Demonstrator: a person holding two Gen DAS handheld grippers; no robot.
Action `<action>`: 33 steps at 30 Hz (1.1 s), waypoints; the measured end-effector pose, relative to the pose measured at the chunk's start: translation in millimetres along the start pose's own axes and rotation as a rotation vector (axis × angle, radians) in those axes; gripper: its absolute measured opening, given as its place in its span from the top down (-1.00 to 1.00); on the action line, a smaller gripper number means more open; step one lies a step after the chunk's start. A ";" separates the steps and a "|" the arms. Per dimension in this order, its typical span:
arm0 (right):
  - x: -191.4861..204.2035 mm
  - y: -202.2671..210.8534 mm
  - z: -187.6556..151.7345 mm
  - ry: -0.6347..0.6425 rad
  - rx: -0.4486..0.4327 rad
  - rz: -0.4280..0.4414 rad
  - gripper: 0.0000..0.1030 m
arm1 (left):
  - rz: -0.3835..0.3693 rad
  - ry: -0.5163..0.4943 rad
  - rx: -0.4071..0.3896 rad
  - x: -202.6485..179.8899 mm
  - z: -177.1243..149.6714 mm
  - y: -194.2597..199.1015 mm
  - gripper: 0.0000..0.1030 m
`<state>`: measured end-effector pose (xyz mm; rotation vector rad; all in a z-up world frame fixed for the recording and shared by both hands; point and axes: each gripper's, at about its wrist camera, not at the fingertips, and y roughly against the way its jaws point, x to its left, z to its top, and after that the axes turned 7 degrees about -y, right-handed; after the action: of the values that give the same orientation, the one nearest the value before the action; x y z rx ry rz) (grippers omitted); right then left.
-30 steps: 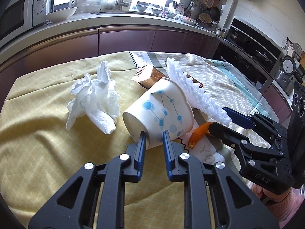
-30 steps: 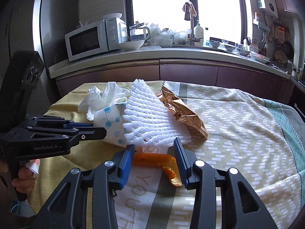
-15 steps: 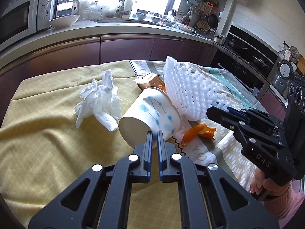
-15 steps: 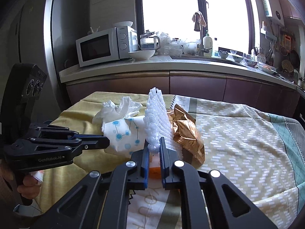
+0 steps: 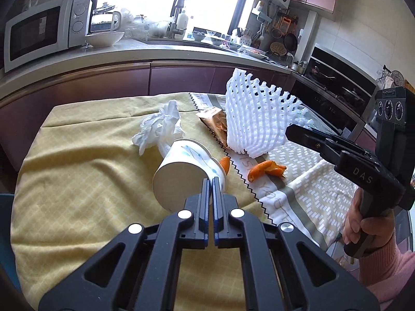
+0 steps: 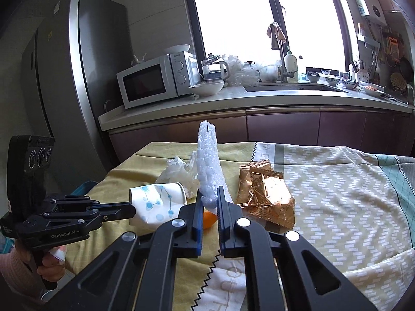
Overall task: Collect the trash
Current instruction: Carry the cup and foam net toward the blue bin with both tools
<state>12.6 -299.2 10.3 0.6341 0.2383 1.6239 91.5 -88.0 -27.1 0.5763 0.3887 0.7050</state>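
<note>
My left gripper point(image 5: 210, 181) is shut on the rim of a white paper cup point(image 5: 181, 171) with blue dots, held tilted above the yellow cloth; the cup also shows in the right wrist view point(image 6: 155, 203). My right gripper point(image 6: 209, 194) is shut on a white foam fruit net point(image 6: 208, 163), lifted upright; in the left wrist view the net point(image 5: 256, 119) hangs above the table. Orange peel point(image 5: 264, 169) lies on the cloth below it, with another piece point(image 5: 225, 163) by the cup. A crumpled white tissue point(image 5: 159, 129) and a copper snack wrapper point(image 6: 264, 194) lie on the table.
The table is covered by a yellow cloth point(image 5: 77, 181) and a patterned white and green cloth point(image 6: 337, 194). Behind it runs a kitchen counter point(image 6: 259, 98) with a microwave point(image 6: 155, 80), bowls and a sink. A fridge point(image 6: 77, 77) stands at the left.
Both grippers closed, the left on the cup rim and the right on the foam net. Both then rose, lifting the cup and net off the table and uncovering the orange peel.
</note>
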 end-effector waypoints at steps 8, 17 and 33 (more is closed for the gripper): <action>22.3 -1.4 0.0 0.009 0.009 0.081 0.84 | 0.057 0.046 -0.041 20.4 -15.6 40.8 0.95; 54.0 -11.8 -1.8 0.026 0.046 0.189 0.84 | 0.137 0.094 -0.076 49.2 -31.2 81.9 0.95; 113.0 -41.5 -6.2 0.093 0.114 0.331 0.84 | 0.258 0.167 -0.126 82.9 -56.6 137.5 0.95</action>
<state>40.8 -182.0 13.9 0.7138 0.3075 1.9716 52.8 75.3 1.4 0.4537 0.4262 1.0230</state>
